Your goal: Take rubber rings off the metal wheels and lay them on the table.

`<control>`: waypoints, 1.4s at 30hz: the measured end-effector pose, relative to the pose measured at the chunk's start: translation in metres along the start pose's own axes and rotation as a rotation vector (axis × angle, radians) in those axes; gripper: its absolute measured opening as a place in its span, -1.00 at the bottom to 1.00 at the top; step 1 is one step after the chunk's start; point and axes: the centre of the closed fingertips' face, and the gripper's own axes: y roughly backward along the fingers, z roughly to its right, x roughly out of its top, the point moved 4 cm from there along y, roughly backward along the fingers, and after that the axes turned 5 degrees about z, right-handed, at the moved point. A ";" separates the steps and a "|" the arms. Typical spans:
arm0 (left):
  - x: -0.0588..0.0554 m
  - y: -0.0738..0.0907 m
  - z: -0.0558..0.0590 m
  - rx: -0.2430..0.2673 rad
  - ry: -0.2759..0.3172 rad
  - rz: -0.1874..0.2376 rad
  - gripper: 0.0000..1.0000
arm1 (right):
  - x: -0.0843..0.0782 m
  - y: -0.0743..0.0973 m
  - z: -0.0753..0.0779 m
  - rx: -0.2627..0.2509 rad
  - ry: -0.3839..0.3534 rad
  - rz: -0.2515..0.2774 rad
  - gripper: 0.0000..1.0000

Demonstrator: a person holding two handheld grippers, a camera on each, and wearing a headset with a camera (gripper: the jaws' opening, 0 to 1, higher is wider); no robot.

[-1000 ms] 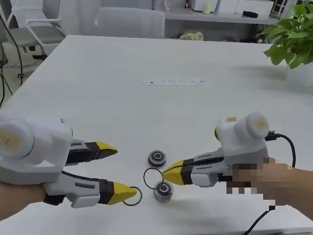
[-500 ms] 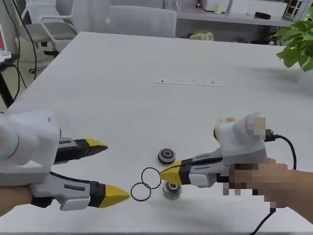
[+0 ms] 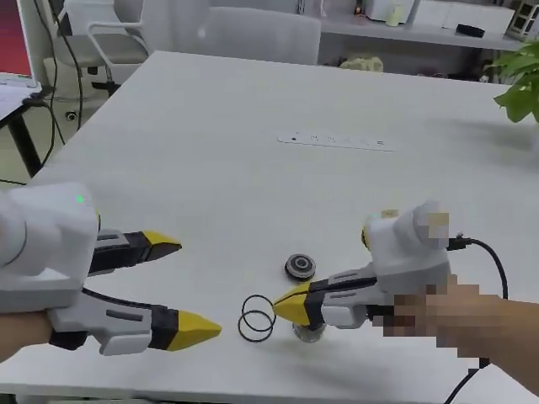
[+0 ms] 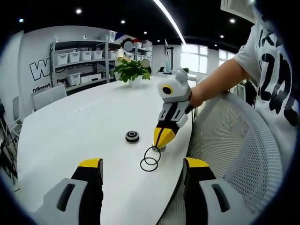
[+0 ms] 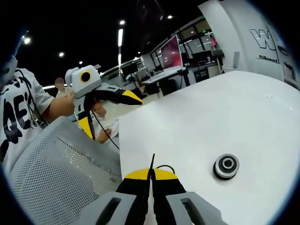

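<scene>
Right gripper view: squeezing the right gripper (image 5: 151, 172) fully together, yellow tips meeting with no gap, and pinching a thin black ring (image 5: 152, 161), its edge poking up from between them. Lying flat on the white table (image 5: 197, 117) at 2 o'clock from those tips, well apart: a wheel (image 5: 227, 166). Hovering at 10 o'clock, above the table's edge: the left gripper (image 5: 113, 118), jaws spread wide and gripping nothing.

Head view: hanging off the right tips toward 9 o'clock, the pinched ring's loop, overlapping a second ring (image 3: 252, 326) lying flat just at 6 o'clock of it. Hiding most of a second wheel (image 3: 310, 332) under the right jaws, at 5 o'clock of the tips; cannot tell whether rubber is on it. Sitting at 1 o'clock of the tips, near but apart, the first wheel. Pointing toward 3 o'clock from the near left corner, the left gripper's open jaws, the lower tip near the second ring and not touching it.

Left gripper view: framing both rings between the two wide yellow tips.
</scene>
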 end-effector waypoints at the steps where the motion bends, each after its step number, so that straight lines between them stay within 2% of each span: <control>1: -0.001 0.001 0.000 0.001 0.000 -0.002 0.37 | -0.001 -0.001 0.000 0.000 0.000 -0.003 -1.00; 12: -0.005 0.006 -0.004 0.014 0.007 -0.002 0.38 | -0.010 -0.016 0.002 0.015 -0.017 -0.056 -1.00; 20: -0.008 0.008 -0.006 0.016 0.012 -0.008 0.38 | -0.010 -0.018 0.008 -0.012 0.010 -0.083 -1.00; 24: -0.009 0.009 -0.007 0.014 0.014 -0.011 0.38 | -0.012 -0.018 0.013 -0.037 0.049 -0.108 -1.00; 28: -0.010 0.009 -0.007 0.012 0.015 -0.013 0.38 | -0.011 -0.017 0.015 -0.051 0.075 -0.110 -0.99; 35: -0.010 0.007 -0.007 0.007 0.014 -0.016 0.38 | -0.013 -0.016 0.017 -0.070 0.122 -0.116 -0.78; 42: -0.007 0.003 -0.007 -0.002 0.010 -0.015 0.38 | -0.007 -0.006 0.018 -0.092 0.124 -0.064 -0.61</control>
